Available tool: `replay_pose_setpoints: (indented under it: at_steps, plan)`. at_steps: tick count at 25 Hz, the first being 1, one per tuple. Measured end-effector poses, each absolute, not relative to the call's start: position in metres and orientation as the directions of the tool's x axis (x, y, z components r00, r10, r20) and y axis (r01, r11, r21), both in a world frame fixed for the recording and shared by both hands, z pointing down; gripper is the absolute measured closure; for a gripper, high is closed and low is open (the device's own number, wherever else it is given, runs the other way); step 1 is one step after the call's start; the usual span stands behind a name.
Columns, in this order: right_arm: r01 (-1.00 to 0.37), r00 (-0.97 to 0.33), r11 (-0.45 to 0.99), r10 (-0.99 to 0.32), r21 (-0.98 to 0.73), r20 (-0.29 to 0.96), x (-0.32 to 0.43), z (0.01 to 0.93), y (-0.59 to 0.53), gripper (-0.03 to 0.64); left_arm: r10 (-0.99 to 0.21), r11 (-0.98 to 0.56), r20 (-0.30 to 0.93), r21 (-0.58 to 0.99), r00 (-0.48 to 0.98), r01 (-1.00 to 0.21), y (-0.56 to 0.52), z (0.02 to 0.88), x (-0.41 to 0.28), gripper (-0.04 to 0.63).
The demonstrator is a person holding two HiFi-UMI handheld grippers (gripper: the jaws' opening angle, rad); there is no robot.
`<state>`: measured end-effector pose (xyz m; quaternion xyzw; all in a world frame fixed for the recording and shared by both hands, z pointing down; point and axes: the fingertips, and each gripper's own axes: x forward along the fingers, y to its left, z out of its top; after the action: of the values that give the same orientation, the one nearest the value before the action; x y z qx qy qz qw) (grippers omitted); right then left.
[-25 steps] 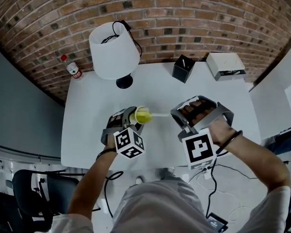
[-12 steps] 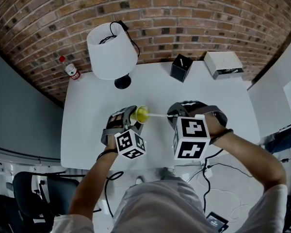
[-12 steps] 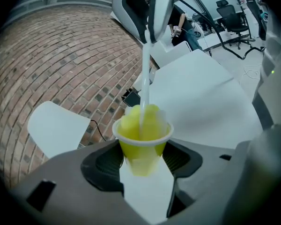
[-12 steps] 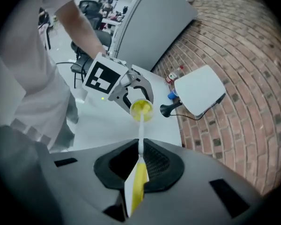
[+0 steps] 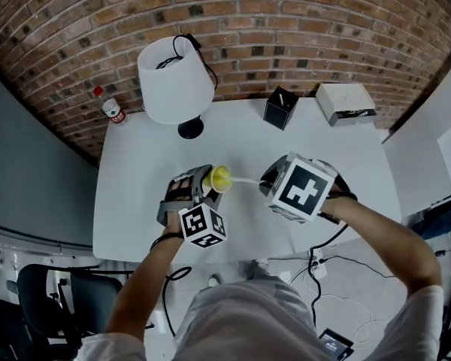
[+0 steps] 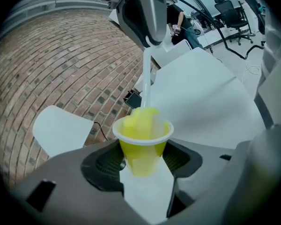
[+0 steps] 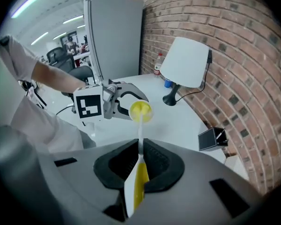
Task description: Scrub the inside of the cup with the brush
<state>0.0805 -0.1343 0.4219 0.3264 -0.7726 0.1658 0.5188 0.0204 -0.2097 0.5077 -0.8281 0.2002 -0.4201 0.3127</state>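
Both jaws grip: left gripper (image 6: 143,165) holds the cup (image 6: 143,146) above the desk (image 5: 135,201); right gripper (image 7: 139,161) holds the brush (image 7: 137,186), head inside the cup. Right gripper has rolled within the last second, so scrubbing is evidently under way.

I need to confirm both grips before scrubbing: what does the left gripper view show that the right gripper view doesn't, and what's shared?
Left gripper view only: the left gripper's pads against the yellow cup's sides, the brush's yellow head at its rim. Right gripper view only: the brush handle pinched between the right gripper's jaws, and a water bottle by the wall. Both: cup, thin white stem, white lamp, black holder.
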Motion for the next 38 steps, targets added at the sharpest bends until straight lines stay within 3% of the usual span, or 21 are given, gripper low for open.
replay_pose_setpoints:
  at_steps: [9,19,38]
  plan:
    - [-0.812,-0.455,0.514,-0.261,-0.277,0.851,0.086,0.427,-0.133,0.586,-0.617,-0.691,0.540,-0.720,0.572,-0.065,-0.209,0.500,0.019,0.324]
    - [-0.770,-0.637,0.262,-0.256,-0.582,0.727,0.086,0.429,-0.126,0.588,-0.629,-0.662,0.515,-0.747,0.582,-0.054,-0.208,0.497,0.020,0.324]
    - [-0.800,-0.590,0.337,-0.287,-0.497,0.755,0.108,0.409,-0.114,0.588,-0.643,-0.687,0.533,-0.718,0.550,-0.109,-0.224,0.508,0.009,0.324]
